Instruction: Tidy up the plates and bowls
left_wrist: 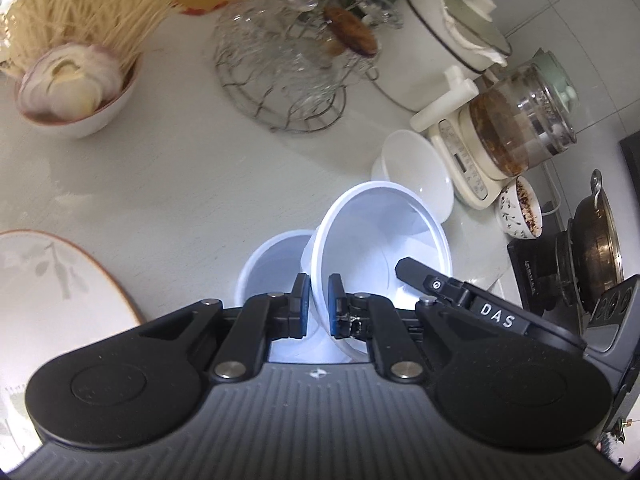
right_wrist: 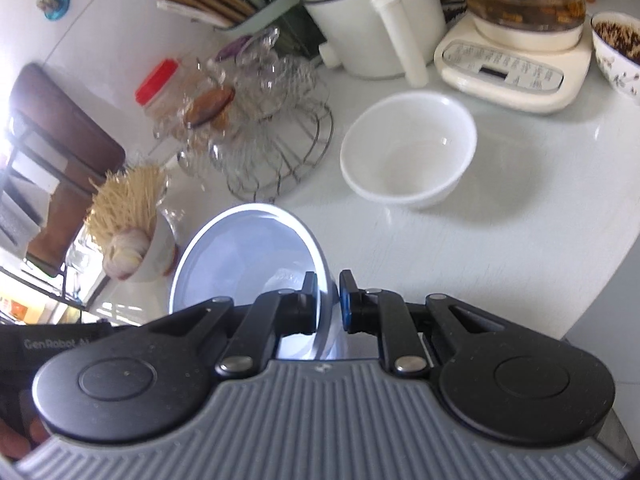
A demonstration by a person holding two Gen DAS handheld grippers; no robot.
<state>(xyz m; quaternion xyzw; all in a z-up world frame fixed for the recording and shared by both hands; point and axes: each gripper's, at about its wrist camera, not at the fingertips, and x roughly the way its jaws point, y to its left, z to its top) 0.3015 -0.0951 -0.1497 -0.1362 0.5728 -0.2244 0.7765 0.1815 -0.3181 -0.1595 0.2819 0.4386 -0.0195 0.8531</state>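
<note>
Nearest: L gripper (left_wrist: pixel 315 306) pinches the rim of a white bowl (left_wrist: pixel 380 240), pads either side of the wall, gap narrow. Bowl is tipped on edge, mouth facing the camera, held just above the counter (left_wrist: pixel 180 184). A second white bowl (left_wrist: pixel 268 268) sits right behind/under it, touching or nearly so, we can't tell which.

R gripper (right_wrist: pixel 329 304) likewise nipped onto a bowl rim (right_wrist: pixel 248 256), jaws almost closed on the thin wall; bowl tilted, off the counter.

Handling, our guess: glossy, hard, ceramic or melamine; stiff, slick, chips if knocked. Rim is the only grip; a thin-edge pinch could let the bowl swing, so we'd keep it low and move slowly.

Look: plain white, smooth, round, clean inside.

Further out: third white bowl (right_wrist: pixel 408 152) upright on counter, by the kettle base (right_wrist: pixel 512 68). Leaf-print plate (left_wrist: pixel 52 280) at L edge.
</note>
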